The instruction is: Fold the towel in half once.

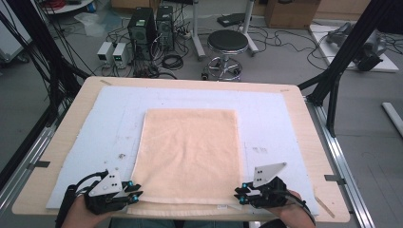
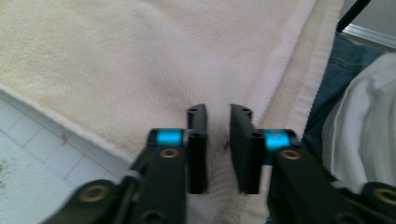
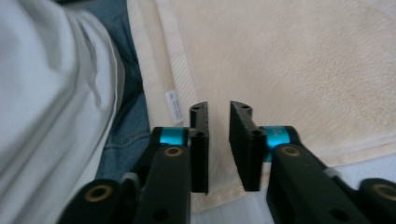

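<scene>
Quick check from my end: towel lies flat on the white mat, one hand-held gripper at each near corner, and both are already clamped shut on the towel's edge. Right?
Not quite. The towel does lie flat on the white mat, with the left hand-held gripper and right hand-held gripper at its near corners, but both are open. Each gripper view shows a clear gap between the jaws, with nothing gripped.

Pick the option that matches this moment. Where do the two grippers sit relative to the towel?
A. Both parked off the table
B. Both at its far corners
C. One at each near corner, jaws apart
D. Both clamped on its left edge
C: in the high view the left gripper and right gripper sit at the near corners of the towel, and each gripper view shows a gap between its jaws.
</scene>
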Demonstrator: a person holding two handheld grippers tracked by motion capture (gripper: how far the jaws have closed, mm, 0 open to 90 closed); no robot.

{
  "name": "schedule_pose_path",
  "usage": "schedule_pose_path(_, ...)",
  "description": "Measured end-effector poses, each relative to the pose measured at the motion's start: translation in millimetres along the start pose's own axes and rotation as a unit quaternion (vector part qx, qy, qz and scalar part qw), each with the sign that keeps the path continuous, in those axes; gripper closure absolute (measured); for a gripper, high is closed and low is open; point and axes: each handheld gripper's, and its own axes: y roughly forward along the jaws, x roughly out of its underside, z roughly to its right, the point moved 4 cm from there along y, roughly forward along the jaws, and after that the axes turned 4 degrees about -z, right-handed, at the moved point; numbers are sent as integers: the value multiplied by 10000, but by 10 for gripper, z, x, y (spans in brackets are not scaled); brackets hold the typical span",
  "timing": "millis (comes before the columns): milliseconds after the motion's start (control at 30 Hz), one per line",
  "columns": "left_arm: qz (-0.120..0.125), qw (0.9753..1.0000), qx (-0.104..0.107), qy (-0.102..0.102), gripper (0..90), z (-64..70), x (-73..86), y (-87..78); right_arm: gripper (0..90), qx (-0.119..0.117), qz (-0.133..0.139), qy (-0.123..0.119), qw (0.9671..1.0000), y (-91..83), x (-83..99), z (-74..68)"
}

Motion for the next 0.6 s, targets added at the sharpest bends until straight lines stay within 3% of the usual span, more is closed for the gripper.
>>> schedule_pose_path(167,85,9997,-150,-149,606,-178,-59,67,660,375,174,101,9991,-12,-111,211)
schedule_pose_path(233,82,9999,-5,-118,592,-198,-80,108,645,399,94,41,9992,41,-145,290)
schedule_pose_path(333,14,9998,202,-6,557,-152,-76,167,635,243,2,-94,9997,137,-157,329)
schedule_pose_path(467,-187,9990,396,105,560,-130,-7,251,636,244,-192,-47,9995,246,-70,348)
schedule_pose_path(533,-335,9981,500,101,576,-128,31,299,661,275,-289,-20,9992,292,-22,355)
schedule_pose_path(600,-455,9970,605,132,649,-98,59,356,714,289,-376,-11,9989,340,22,357)
